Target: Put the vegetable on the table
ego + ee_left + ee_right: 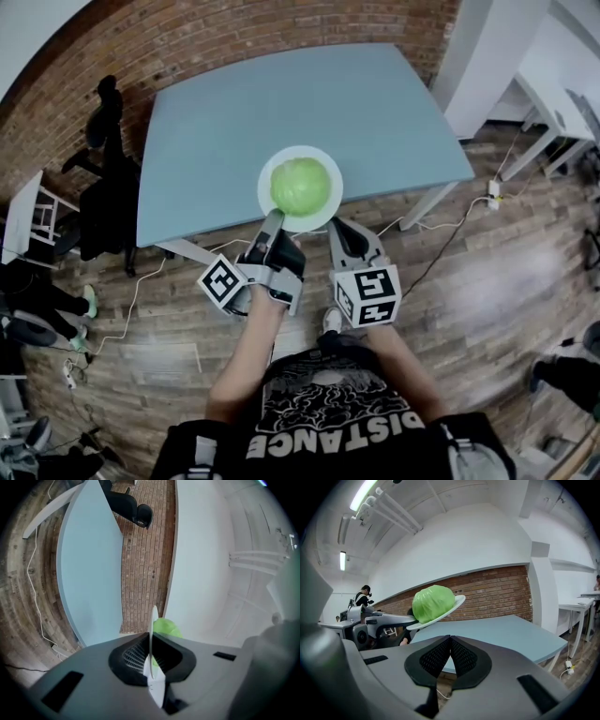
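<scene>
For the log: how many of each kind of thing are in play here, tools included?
Plates: 1, the white plate, its rim clamped in the left tool
Vegetables: 1, the green cabbage on that plate
Tables: 1, the blue table
Tools: 2, the right tool shut on nothing
Total: 5

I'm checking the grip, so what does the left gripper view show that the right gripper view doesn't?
Left gripper view only: the round white plate edge-on, clamped in the left gripper. Right gripper view only: the right gripper shut on nothing, and a distant person. Both: the round green cabbage on that plate, and the light blue table.
</scene>
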### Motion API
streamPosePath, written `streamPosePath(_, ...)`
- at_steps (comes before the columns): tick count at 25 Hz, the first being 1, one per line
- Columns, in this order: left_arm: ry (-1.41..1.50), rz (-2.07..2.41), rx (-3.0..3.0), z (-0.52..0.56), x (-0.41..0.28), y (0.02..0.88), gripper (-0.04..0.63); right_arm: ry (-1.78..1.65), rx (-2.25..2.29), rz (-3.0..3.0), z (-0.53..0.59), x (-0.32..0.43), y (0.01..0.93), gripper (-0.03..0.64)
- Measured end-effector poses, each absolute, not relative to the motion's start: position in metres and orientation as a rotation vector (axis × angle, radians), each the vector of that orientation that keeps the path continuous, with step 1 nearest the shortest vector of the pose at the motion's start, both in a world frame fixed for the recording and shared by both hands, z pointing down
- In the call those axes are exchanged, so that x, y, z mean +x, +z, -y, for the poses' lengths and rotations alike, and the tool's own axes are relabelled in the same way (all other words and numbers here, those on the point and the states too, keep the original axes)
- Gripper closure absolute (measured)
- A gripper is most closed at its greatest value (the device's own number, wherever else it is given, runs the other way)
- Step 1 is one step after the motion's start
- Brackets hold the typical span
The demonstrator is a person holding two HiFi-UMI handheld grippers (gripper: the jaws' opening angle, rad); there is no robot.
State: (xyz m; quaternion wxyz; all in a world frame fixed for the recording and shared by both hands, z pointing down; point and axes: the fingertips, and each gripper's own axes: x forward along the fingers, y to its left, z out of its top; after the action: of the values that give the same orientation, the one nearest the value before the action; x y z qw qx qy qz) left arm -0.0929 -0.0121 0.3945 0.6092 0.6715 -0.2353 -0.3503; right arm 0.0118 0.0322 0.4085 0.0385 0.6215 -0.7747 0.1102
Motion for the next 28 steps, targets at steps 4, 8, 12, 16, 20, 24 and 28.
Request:
streamPosePath(4,-0.816,0.555,1.549,0.016,-0.087,0.396,0.583,0.330,1.887,2.390,-0.027,0.018,0.410,0.609)
streamPosePath(8,-0.811,0.566,1.557,0.024,-0.064,0.392,0.583,0.337,1.872,2.401,-0.017,0.039,0.409,0.609)
streamPosePath(12,-0.813,0.570,1.549,0.028,-0.055,0.394,0.583,0.340,1.855,2.407,-0.014,0.045,0.410,0.609)
streamPosePath(16,-0.808,0.572,1.543,0.034,-0.051,0.396,0.583,0.343,1.852,2.402,-0.006,0.050,0.411,0.609)
streamPosePath(20,-0.810,0.572,1.529,0.043,-0.050,0.402,0.583,0.345,1.847,2.397,0.002,0.051,0.415,0.609)
streamPosePath(24,-0.803,0.561,1.520,0.057,-0.046,0.406,0.583,0.344,1.856,2.382,0.014,0.055,0.417,0.609)
streamPosePath(28,-0.792,0.549,1.511,0.075,-0.044,0.409,0.583,0.349,1.865,2.360,0.031,0.057,0.420,0.609)
